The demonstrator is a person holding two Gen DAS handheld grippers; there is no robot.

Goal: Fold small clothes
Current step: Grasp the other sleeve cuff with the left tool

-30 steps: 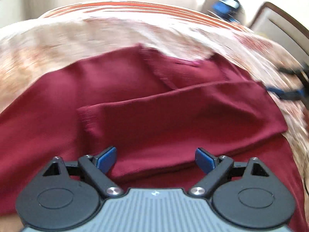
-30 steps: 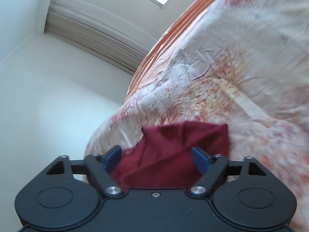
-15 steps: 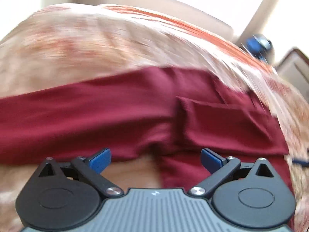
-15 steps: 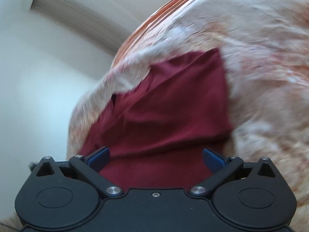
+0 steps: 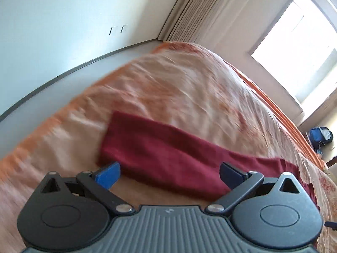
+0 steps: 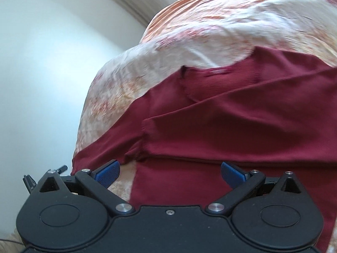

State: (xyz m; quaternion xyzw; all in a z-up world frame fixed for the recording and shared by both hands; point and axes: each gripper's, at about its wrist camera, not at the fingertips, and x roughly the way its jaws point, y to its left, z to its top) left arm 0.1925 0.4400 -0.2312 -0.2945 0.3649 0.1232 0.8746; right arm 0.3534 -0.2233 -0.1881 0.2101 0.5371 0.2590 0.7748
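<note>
A dark red knit sweater (image 6: pixel 242 126) lies flat on the bed, neckline (image 6: pixel 217 71) toward the far side, one sleeve folded across its chest. In the left wrist view its other sleeve (image 5: pixel 168 154) stretches out straight over the bedspread, cuff end at the left. My left gripper (image 5: pixel 169 175) hovers just before that sleeve, open, nothing between its blue pads. My right gripper (image 6: pixel 170 174) hangs open over the sweater's lower body near the underarm, holding nothing.
The bed carries an orange and cream patterned bedspread (image 5: pixel 189 88). A pale wall (image 5: pixel 63 21) and pleated curtain (image 5: pixel 195 12) run behind it, with a bright window (image 5: pixel 299 48) at the right. A blue bag (image 5: pixel 320 139) sits on the floor beyond the bed's far corner.
Both grippers opened wider. The left swung away from the sweater's body to the outstretched sleeve. The right let go of the folded sleeve end and drew back, and more of the sweater shows.
</note>
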